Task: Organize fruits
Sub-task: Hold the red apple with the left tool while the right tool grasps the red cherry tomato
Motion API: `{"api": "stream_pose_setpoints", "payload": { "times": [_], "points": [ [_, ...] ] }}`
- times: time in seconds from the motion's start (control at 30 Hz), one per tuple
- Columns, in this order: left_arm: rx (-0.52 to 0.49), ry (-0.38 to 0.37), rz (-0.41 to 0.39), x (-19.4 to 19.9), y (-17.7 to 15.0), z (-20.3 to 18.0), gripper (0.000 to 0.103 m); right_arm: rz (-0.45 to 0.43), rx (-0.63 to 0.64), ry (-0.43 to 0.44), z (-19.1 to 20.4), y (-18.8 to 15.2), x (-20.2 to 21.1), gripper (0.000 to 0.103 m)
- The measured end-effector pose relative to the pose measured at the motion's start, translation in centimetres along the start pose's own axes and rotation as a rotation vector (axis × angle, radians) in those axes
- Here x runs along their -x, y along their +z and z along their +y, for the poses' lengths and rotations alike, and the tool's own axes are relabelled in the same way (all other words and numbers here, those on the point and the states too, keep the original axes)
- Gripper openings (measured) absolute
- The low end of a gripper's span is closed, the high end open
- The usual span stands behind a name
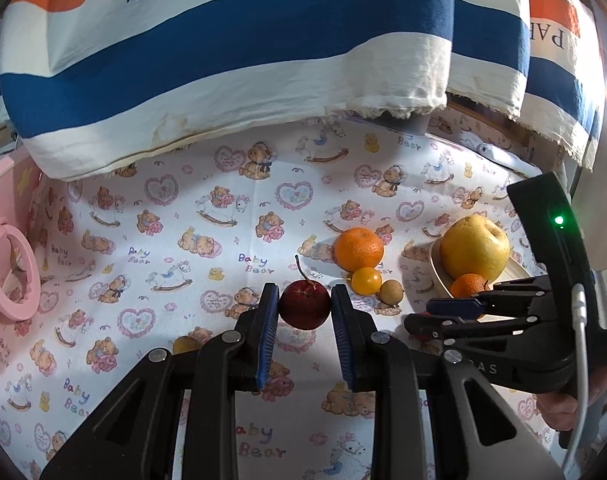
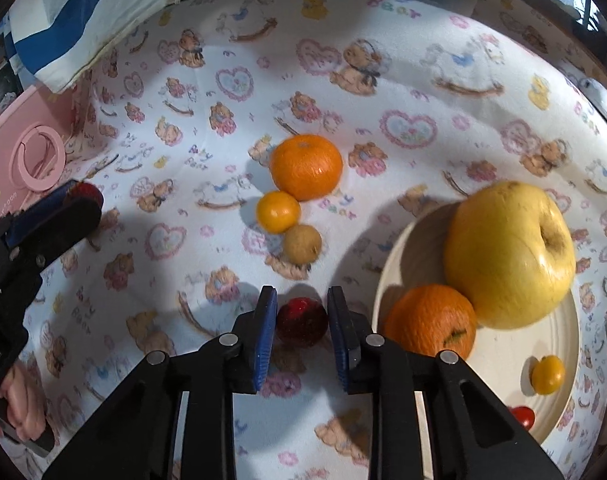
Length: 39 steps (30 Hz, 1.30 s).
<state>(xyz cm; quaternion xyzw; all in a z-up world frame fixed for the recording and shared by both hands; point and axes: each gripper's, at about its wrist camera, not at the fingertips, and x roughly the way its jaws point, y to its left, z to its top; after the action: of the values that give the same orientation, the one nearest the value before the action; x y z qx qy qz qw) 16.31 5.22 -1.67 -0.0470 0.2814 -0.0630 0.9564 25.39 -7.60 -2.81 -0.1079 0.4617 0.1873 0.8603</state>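
We see a cream plate [image 2: 559, 364] holding a yellow apple [image 2: 509, 254], an orange [image 2: 429, 322] and a small yellow fruit [image 2: 547, 374]. Our left gripper [image 1: 305, 308] flanks a dark red stemmed fruit [image 1: 304, 305] on the bear-print cloth [image 1: 175, 240], pads at its sides. Our right gripper [image 2: 302, 314] brackets a red fruit [image 2: 302, 321] beside the plate; whether either grips, we cannot tell.

A cream plate [image 2: 559, 392] held a large yellow apple [image 2: 509, 254], stem dimple sideways, touching an orange [image 2: 429, 322] at the plate's near-left rim, plus a small yellow fruit [image 2: 547, 374] and a red one [image 2: 522, 417]. Left of the plate lay a tangerine [image 2: 306, 167], a small yellow-orange fruit [image 2: 278, 212] and a tan round fruit [image 2: 302, 243], touching in a row.
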Motion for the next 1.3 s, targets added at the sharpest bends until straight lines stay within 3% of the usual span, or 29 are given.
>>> {"api": "stream_pose_setpoints", "payload": {
  "times": [0.23, 0.37, 0.53, 0.67, 0.9, 1.07, 1.3],
  "points": [
    [-0.025, 0.002, -0.015, 0.3, 0.0, -0.4, 0.026, -0.004, 0.032, -0.007, 0.5, -0.8, 0.3, 0.026],
    [-0.032, 0.001, -0.013, 0.3, 0.0, -0.6, 0.026, 0.033, 0.04, 0.019, 0.5, -1.6, 0.2, 0.034],
    [-0.036, 0.002, -0.014, 0.3, 0.0, -0.6, 0.026, 0.021, 0.043, 0.004, 0.3, -2.3, 0.5, 0.034],
    [-0.036, 0.003, -0.015, 0.3, 0.0, -0.6, 0.026, 0.011, 0.024, 0.006, -0.1, -2.8, 0.9, 0.027],
    [-0.065, 0.004, -0.034, 0.8, 0.0, -1.1, 0.026, -0.043, -0.018, 0.025, -1.1, -3.8, 2.7, 0.027],
    [-0.106, 0.001, -0.053, 1.2, -0.2, -1.6, 0.026, -0.138, -0.048, 0.07, -2.0, -4.8, 5.2, 0.027],
    [-0.096, 0.0, -0.052, 1.1, -0.1, -1.4, 0.026, -0.247, -0.024, 0.053, -2.4, -5.4, 8.5, 0.027]
  ]
}}
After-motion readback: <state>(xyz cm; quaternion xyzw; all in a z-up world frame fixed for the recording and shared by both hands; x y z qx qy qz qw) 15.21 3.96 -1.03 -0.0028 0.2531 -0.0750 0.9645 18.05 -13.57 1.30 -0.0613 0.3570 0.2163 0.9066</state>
